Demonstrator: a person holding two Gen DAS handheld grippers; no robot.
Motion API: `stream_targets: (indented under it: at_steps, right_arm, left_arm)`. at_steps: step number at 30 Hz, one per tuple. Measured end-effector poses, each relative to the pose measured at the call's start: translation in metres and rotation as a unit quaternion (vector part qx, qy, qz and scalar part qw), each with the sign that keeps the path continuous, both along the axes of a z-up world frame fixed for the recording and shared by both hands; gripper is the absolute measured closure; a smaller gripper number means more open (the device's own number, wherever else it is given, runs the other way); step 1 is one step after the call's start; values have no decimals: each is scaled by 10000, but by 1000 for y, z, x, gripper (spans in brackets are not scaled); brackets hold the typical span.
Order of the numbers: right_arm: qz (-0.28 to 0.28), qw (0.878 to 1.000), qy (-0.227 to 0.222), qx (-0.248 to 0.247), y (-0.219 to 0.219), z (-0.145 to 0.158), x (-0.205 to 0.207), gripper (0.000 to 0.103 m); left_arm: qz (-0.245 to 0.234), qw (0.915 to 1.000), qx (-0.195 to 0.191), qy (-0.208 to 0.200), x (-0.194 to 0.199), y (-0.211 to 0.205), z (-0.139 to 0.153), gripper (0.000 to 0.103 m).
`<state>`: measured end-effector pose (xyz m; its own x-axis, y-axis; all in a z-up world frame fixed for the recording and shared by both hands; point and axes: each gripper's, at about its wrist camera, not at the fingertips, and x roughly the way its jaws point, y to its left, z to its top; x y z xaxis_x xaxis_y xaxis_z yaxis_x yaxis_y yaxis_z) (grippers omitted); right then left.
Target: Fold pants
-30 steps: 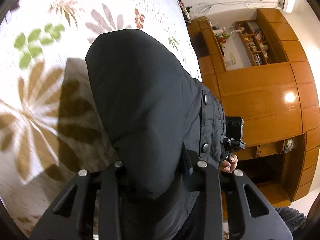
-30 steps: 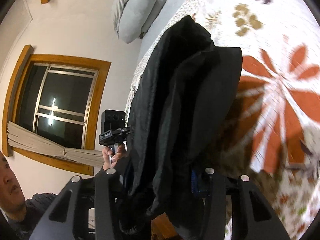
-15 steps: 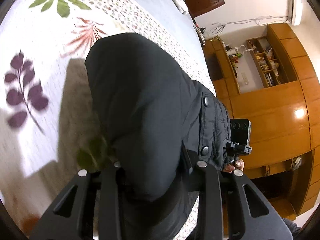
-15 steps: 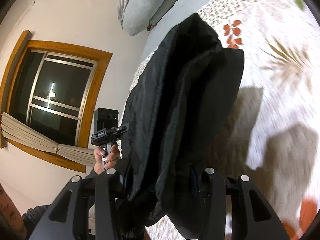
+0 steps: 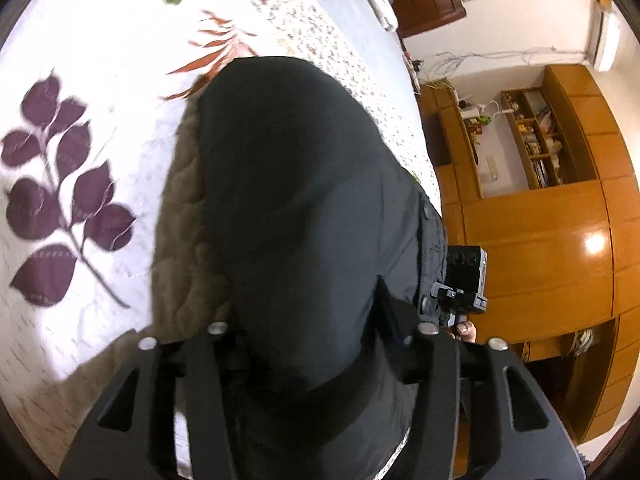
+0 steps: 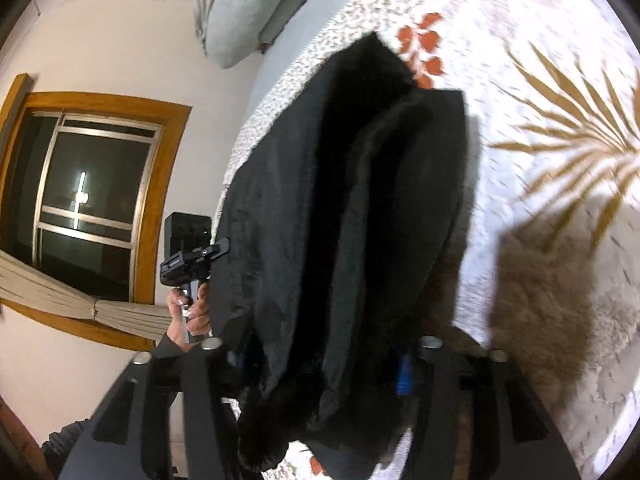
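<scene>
The black pants [image 5: 296,216] hang bunched between both grippers above the white floral bedspread [image 5: 100,92]. My left gripper [image 5: 320,344] is shut on one end of the pants; the cloth covers its fingertips. My right gripper [image 6: 320,360] is shut on the other end of the pants [image 6: 352,208], which drape in thick vertical folds. The right gripper also shows in the left wrist view [image 5: 464,280], and the left gripper shows in the right wrist view [image 6: 188,248], each held in a hand beside the cloth.
The bedspread [image 6: 540,80] spreads below the pants. A grey pillow [image 6: 244,12] lies at the head of the bed. A wooden wardrobe and shelves [image 5: 552,216] stand past the bed's edge. A window [image 6: 88,196] is in the wall.
Both grippers have carried the hanging pants across the bed; the bedspread patterns beneath have shifted. The pants' lower edge now sits closer to the bedspread. Both grips stay shut.
</scene>
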<state>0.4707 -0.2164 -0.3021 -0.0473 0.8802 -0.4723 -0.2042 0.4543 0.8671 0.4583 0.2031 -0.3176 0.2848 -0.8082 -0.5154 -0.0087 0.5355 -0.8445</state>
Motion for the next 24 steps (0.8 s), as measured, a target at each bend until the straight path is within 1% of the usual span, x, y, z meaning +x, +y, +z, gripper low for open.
stream_targets:
  at_steps: [1,2,3,4,6,7,8,9,12,13,14,18,20,21,24]
  right_arm:
    - [-11,10000,14,2,-2,-1,1,41]
    - [-21,10000,-8,-25,-3,0,-1,40]
    - [-64,9999,-51,-79,-6,3,-2,38]
    - [-111,9998,-86,-117,-19,1,-7,36]
    - [-231,9993,-154,-248,-29,6,-9,31]
    - [-294,9986,-233,-374,-36,13,-12,30]
    - [-342,9977,-323,-481,-41,20,-15,29]
    - [-378,9967,-463,-550,-46,30,-21,27]
    - [-333,9940,-720,-755,-42,49,-38,23]
    - [-294,9930,-767,-844,-40,51,-39,23]
    - [-264,9914,-826,-980,-35,53,-42,23]
    - [-246,9844,-787,-1552,-24,41,-44,23]
    - [-255,9843,-727,-1590,-28,33,-47,21]
    - [-280,9843,-671,-1609,-30,28,-46,18]
    - [-330,9861,-604,-1515,-36,18,-49,17]
  left_arm:
    - [74,10000,26,15,-3,2,0,45]
    - [136,9999,77,4,-5,5,1,38]
    - [198,9997,152,-30,-9,9,3,35]
    - [261,9993,269,-67,-13,12,8,34]
    - [372,9980,484,-134,-18,19,15,24]
    - [455,9964,682,-195,-24,22,21,21]
    - [495,9951,818,-253,-29,23,26,17]
    - [498,9940,934,-285,-31,24,29,16]
    - [478,9907,1236,-315,-37,17,36,14]
    - [488,9893,1339,-297,-38,19,35,14]
    - [524,9889,1360,-272,-40,19,33,14]
    - [595,9891,1335,-155,-40,20,26,13]
    - [591,9893,1327,-119,-38,19,20,12]
    - [594,9892,1333,-120,-40,18,17,11]
    - [627,9892,1319,-133,-41,19,15,11]
